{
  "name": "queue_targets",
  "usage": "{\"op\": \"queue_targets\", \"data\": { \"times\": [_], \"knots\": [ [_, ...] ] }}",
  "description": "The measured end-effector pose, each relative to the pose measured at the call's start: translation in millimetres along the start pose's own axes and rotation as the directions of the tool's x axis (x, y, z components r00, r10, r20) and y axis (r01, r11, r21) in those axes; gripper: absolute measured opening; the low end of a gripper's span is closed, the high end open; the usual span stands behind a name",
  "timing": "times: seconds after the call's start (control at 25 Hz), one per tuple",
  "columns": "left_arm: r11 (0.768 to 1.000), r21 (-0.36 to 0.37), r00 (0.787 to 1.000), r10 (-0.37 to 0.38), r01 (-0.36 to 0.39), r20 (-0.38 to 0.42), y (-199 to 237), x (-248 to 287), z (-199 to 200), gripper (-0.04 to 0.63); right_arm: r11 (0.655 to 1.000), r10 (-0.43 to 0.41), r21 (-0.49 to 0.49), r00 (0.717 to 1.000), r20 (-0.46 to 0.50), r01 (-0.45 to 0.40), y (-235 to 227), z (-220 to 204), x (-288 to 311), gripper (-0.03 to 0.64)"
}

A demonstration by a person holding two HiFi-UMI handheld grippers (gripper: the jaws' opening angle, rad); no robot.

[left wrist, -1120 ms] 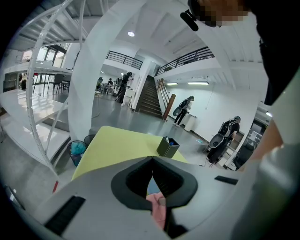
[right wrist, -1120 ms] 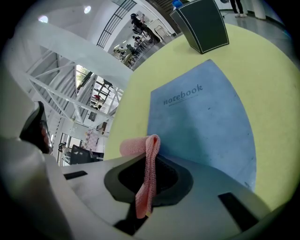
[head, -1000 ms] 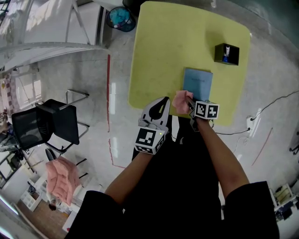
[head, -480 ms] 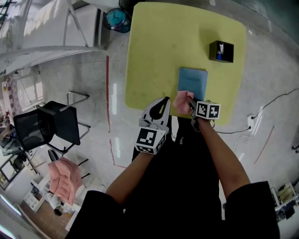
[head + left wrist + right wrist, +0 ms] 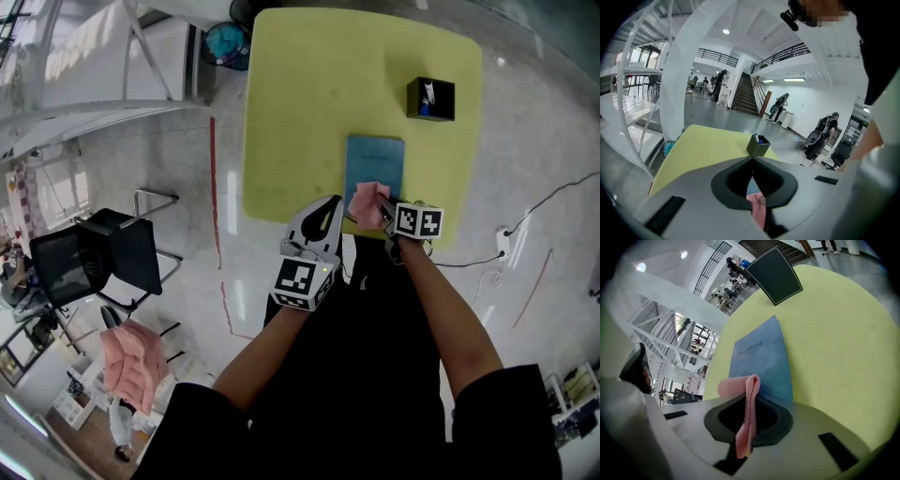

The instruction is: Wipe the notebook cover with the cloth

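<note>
A blue notebook lies flat on the yellow table, close to its near edge. My right gripper is shut on a pink cloth, which hangs over the notebook's near end. In the right gripper view the cloth is pinched in the jaws and folds over in front of the notebook. My left gripper is shut with nothing in it, just left of the cloth at the table's near edge. In the left gripper view the cloth shows behind the shut gripper.
A black pen holder stands on the table beyond the notebook, right of it. On the floor are a black chair at left, a teal bin by the far left corner, and a cable at right.
The table and notebook have shifted left in the head view. The cloth, first beside the notebook's near left corner, now overlaps its near end. Both grippers stay shut.
</note>
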State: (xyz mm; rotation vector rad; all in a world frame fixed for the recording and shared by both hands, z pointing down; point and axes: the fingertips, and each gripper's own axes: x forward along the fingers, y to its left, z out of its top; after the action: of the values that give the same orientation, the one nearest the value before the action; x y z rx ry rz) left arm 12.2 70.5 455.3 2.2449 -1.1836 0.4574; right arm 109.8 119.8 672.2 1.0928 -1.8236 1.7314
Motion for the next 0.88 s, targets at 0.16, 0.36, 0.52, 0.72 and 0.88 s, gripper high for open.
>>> {"op": "queue_targets", "data": {
  "times": [0.16,0.36,0.52,0.72,0.88],
  "knots": [
    [1.000,0.011,1.000,0.001,-0.001,-0.006,-10.2,6.4,-1.1,0.014,1.000,0.003,0.000,1.000,0.004,-0.003,-9.9,2.2,-7.2,0.037],
    [1.000,0.017,1.000,-0.003,0.003,-0.007,-25.0,13.0,-1.7,0.014,1.000,-0.004,-0.016,1.000,-0.001,0.004,-19.3,5.1,-16.5,0.037],
    [1.000,0.020,1.000,-0.004,0.004,-0.008,-36.3,18.0,-1.9,0.014,1.000,0.000,-0.016,1.000,0.000,0.000,-25.2,6.8,-21.3,0.037],
    [1.000,0.022,1.000,0.000,0.000,-0.003,-49.2,24.2,-0.6,0.014,1.000,0.007,-0.020,1.000,-0.007,-0.007,-32.8,8.3,-27.3,0.037],
    [1.000,0.030,1.000,0.004,-0.004,-0.002,-57.1,23.8,0.9,0.014,1.000,0.018,-0.007,1.000,-0.020,-0.018,-36.9,8.1,-29.9,0.037]
  ]
}}
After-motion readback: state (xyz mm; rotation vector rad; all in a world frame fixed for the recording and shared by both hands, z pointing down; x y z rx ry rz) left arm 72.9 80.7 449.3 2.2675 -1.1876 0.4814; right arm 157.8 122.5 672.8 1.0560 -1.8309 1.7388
